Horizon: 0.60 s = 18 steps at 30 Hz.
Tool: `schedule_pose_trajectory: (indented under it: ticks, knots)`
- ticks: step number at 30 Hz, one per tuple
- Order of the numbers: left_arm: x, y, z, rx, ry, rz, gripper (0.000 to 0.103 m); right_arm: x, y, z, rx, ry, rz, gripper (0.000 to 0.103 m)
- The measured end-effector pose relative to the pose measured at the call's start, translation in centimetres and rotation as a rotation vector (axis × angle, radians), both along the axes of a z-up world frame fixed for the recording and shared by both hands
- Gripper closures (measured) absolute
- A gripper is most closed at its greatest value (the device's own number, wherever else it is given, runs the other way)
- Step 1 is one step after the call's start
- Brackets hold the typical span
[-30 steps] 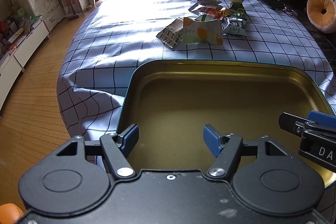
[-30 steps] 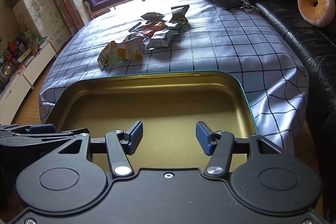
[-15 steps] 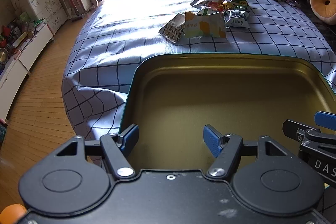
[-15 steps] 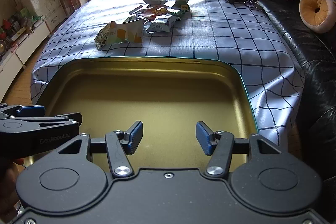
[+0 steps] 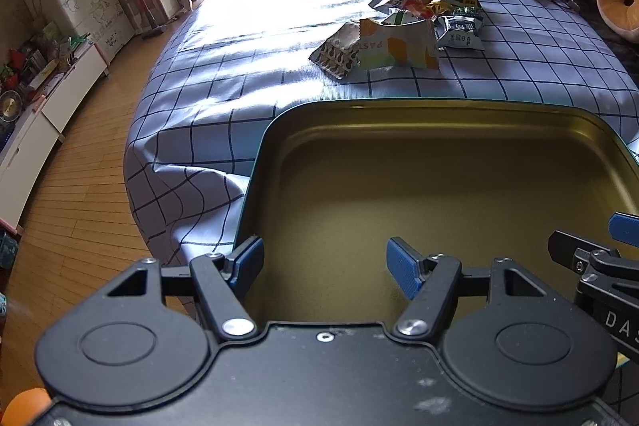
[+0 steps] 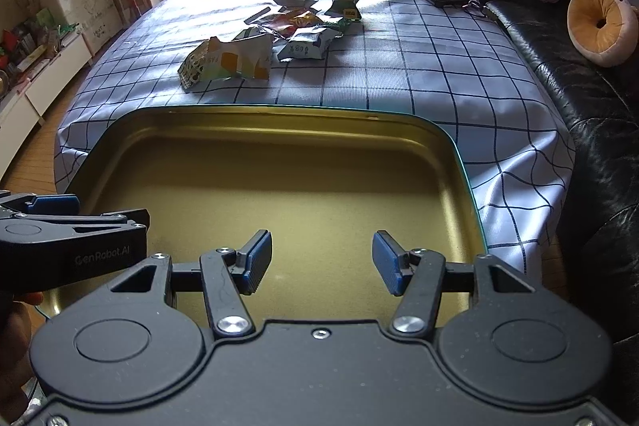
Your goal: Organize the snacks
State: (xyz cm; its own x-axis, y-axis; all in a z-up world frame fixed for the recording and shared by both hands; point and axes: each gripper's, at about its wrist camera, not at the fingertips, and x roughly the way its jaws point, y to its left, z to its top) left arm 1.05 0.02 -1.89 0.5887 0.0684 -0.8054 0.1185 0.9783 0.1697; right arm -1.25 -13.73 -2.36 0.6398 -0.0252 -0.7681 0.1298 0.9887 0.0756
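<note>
Fingers of the left gripper [image 5: 325,262] and right gripper [image 6: 321,262] stand spread wide, grasping nothing, side by side over the near end of the gold tin [image 6: 279,130]. That tin sits empty at the near edge of the checked counter [image 6: 419,66], probably to receive what gets sorted. Farther off, well apart from it, the snack packets [image 6: 279,30] lie heaped mid-counter, none yet moved.
</note>
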Motion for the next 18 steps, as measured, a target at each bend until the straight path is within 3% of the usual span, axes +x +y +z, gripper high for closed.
schedule_pose_trajectory:
  ticks: [18]
  knots:
    - [1.6, 0.1, 0.6, 0.011, -0.008, -0.014, 0.034, 0.5, -0.4, 0.2, -0.013, 0.004, 0.005, 0.042]
